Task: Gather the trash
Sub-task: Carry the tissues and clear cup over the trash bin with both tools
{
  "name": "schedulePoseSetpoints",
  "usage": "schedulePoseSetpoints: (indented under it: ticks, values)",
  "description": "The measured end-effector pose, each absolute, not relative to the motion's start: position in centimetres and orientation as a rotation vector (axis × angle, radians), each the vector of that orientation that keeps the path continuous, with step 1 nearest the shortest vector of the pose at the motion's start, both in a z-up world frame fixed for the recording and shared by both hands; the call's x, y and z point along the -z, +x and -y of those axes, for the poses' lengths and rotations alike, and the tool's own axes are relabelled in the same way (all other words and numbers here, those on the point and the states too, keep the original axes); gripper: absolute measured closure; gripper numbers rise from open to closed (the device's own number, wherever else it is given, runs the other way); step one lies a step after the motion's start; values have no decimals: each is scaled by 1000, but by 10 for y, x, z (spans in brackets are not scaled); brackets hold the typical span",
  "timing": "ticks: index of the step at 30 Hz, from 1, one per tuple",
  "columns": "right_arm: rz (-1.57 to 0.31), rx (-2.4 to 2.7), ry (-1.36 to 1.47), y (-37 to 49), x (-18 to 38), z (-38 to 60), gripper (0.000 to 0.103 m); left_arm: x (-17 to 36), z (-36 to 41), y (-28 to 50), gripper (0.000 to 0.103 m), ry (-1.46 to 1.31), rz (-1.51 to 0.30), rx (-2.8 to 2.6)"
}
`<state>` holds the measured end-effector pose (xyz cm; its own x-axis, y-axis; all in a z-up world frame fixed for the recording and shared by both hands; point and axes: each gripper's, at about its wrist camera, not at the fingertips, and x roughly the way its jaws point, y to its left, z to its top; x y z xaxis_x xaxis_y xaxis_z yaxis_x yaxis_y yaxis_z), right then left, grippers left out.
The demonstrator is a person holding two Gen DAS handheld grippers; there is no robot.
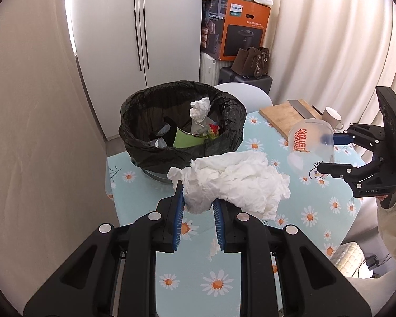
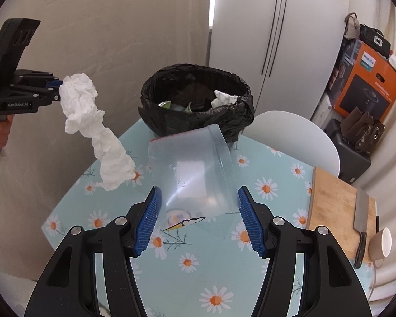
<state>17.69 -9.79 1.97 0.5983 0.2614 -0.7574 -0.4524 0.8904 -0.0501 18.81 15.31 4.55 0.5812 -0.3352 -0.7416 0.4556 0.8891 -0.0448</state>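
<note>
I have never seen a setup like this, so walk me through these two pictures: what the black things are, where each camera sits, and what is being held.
A person holds two hand-operated grabbers, each carrying a camera looking along its fingers. The left tool grips a crumpled paper towel; the right tool holds a clear plastic cup lifted off the table. Each camera also sees the other tool. On the flowered table stand a trash bin with rubbish inside, a cutting board with a knife, and a mug.

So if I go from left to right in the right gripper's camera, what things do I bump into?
Left gripper → white tissue → black trash bin → white chair → wooden cutting board → cleaver → beige cup.
</note>
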Motion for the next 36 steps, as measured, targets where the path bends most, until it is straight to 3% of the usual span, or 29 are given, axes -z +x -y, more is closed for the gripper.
schedulePoseSetpoints:
  ticks: [22, 36]
  values:
    - [-592, -469, -132, 216, -122, 109, 47, -164, -164, 229, 81, 183, -617, 376]
    - [-570, -544, -168, 275, -134, 96, 46, -176, -159, 280, 81, 162, -608, 345]
